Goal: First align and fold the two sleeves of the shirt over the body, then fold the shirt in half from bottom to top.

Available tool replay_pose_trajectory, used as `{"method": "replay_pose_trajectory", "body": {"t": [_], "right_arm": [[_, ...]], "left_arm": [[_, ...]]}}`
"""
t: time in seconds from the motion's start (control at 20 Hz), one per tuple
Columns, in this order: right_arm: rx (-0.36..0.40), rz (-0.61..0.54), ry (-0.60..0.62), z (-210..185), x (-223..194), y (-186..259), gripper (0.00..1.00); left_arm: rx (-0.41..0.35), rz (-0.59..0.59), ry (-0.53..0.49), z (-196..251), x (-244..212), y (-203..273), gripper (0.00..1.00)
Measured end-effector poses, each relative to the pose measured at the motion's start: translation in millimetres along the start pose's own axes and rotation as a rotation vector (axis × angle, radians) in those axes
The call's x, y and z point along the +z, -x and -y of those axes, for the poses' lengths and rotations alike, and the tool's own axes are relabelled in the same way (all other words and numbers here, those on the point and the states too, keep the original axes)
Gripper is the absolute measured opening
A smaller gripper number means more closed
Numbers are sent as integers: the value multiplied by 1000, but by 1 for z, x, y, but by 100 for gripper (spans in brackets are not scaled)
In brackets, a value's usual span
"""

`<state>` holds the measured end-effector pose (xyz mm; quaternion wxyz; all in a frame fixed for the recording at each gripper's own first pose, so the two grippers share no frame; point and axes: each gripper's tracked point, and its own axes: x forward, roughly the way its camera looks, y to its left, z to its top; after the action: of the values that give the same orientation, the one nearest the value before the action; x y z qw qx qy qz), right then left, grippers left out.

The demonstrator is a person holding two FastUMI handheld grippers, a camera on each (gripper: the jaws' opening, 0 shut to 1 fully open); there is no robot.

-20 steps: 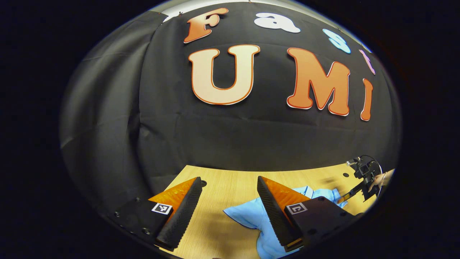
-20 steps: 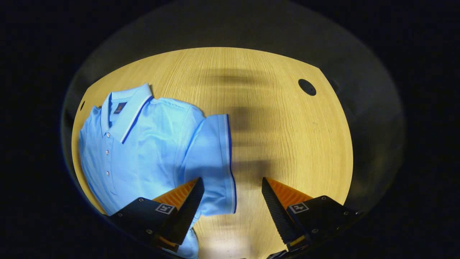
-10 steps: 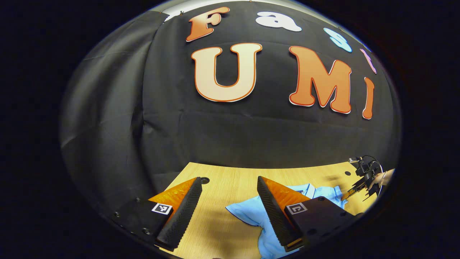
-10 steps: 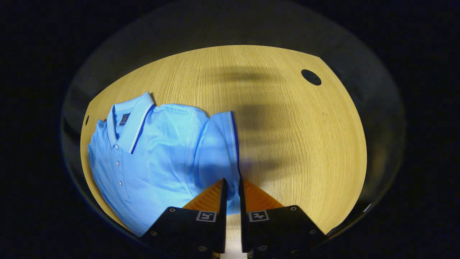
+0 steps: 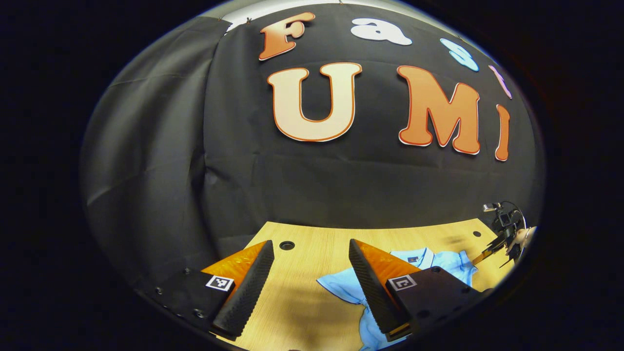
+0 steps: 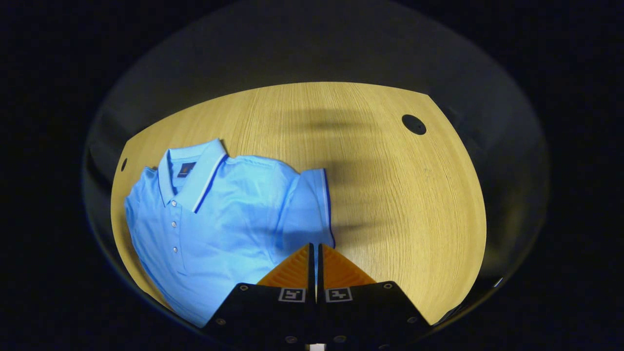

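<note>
both fingers of the right gripper (image 6: 314, 253) are clenched on the lower hem of the shirt's (image 6: 219, 219) sleeve (image 6: 307, 204), while the left gripper (image 5: 309, 273) hangs spread and empty above the table (image 5: 312, 243) by the other sleeve. the sleeve fold looks under way, and next calls for carrying that hem over the body. shirt lies toward the table's left edge in the right gripper view, with bare wood to its right.

Black cloth wall (image 5: 146, 161) behind wooden table (image 6: 390, 195).

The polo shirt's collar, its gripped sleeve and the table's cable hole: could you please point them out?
collar (image 6: 197, 170), right gripper view, on its striped flap.
sleeve (image 6: 312, 204), right gripper view, mid-panel near the cuff.
cable hole (image 6: 414, 125), right gripper view, its centre.
</note>
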<state>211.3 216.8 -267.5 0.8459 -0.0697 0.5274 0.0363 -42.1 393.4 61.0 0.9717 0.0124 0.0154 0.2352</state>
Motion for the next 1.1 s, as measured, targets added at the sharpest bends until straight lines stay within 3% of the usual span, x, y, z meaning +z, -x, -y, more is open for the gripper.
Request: {"method": "replay_pose_trajectory", "body": {"t": [0.15, 0.35, 0.4, 0.45, 0.5, 0.65, 0.75, 1.0, 1.1], "right_arm": [[-30, 11, 19, 2, -1, 1, 0], [-72, -26, -85, 25, 1, -7, 2], [-61, -29, -104, 26, 3, -6, 9], [-56, -34, -118, 27, 2, -5, 24], [-50, -44, -127, 29, 1, -5, 31], [-58, -87, -136, 32, -6, -14, 81], [-57, -109, -127, 30, -11, -21, 90], [-49, -156, -108, 17, -22, -37, 92], [-48, -151, -102, 12, -19, -35, 76]], "left_arm": [[-22, 4, 5, -7, -2, 2, 100], [-37, -8, -27, -17, -5, -5, 99], [-38, -11, -30, -19, -4, -7, 99], [-44, -17, -31, -18, -7, -9, 99], [-52, -24, -34, -16, -10, -11, 99], [-65, -29, -56, -10, -9, -18, 99], [-73, -29, -71, -6, -7, -22, 99], [-73, -62, -54, -5, -19, -32, 100], [-64, -73, -54, -9, -22, -35, 100]]}}
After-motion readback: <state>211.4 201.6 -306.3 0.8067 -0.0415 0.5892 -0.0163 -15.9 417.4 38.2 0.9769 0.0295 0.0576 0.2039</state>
